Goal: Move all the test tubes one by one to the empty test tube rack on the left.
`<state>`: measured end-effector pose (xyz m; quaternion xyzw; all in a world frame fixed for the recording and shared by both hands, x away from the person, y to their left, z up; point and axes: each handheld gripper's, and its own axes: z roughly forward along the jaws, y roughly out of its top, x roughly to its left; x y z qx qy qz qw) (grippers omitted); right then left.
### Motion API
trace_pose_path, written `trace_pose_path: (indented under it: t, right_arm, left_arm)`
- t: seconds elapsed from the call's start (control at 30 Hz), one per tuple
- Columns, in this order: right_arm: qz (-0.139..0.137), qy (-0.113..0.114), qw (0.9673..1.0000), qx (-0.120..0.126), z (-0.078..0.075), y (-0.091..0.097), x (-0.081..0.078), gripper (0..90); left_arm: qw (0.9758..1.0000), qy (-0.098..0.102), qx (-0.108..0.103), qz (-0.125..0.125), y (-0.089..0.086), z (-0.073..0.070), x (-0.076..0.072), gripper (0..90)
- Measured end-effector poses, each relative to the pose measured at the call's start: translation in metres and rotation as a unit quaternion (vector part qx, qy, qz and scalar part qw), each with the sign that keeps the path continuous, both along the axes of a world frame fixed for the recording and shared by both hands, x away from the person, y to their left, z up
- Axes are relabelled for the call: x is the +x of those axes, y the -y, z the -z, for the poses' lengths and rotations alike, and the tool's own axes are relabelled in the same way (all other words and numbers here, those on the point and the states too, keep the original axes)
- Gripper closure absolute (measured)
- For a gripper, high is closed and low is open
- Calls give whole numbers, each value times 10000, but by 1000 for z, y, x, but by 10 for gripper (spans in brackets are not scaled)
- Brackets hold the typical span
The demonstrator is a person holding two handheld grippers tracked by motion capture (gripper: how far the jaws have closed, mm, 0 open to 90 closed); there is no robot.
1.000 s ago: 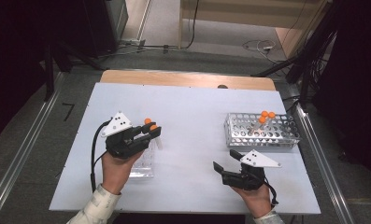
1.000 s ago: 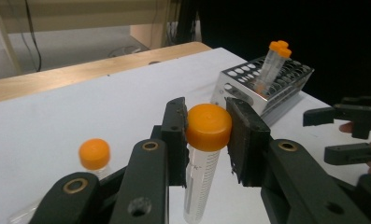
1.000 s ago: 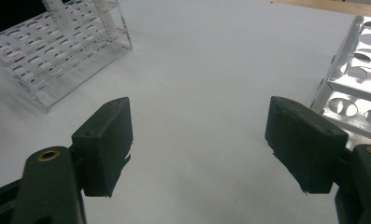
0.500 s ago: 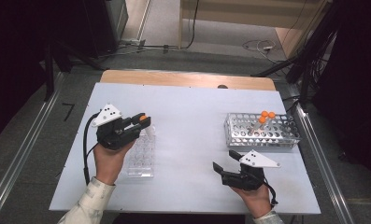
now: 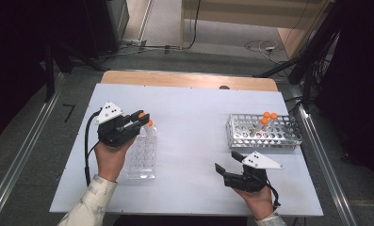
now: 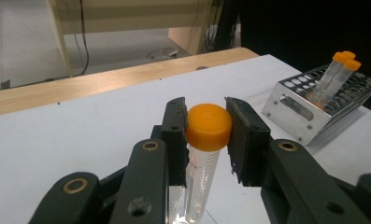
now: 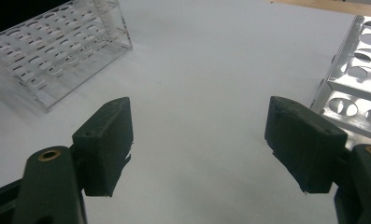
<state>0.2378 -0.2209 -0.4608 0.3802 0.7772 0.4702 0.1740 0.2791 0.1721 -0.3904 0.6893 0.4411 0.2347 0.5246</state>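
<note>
My left gripper [image 5: 144, 119] is shut on the orange cap of a clear tube [image 5: 149, 127], which hangs upright at the far end of a clear plastic rack [image 5: 141, 157]. In the left gripper view the jaws of my left gripper [image 6: 206, 137] clamp the tube's cap [image 6: 209, 125] from both sides. The tube's lower end is cut off at the frame's bottom. My right gripper [image 5: 227, 163] rests low near the table's front right, open, with nothing between its jaws. The right gripper view has my right gripper [image 7: 197, 144] over bare white table.
A metal rack [image 5: 279, 136] stands at the right, holding orange-capped tubes [image 5: 268, 117] that lean in it; it also appears as the metal rack [image 6: 309, 105] and the metal rack [image 7: 356, 79]. The clear rack [image 7: 57, 51] lies to my right gripper's far left. Cables run behind the table.
My left gripper has carried the tube a little to the left and farther up the table, over the clear rack. The right gripper has stayed still.
</note>
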Motion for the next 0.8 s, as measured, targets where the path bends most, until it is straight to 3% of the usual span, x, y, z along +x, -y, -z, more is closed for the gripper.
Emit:
trace_pose_path:
  t: [0.1,0.4,0.8]
  right_arm:
    - [-24,14,10000,-8,0,0,0,221]
    - [-33,16,10000,-27,0,-1,0,221]
    - [-37,15,10000,-55,1,-2,-1,221]
  left_arm:
    - [9998,22,169,-60,3,2,1,701]
    - [9991,-1,423,-90,12,16,1,700]
    - [9978,-63,637,-174,20,34,-2,698]
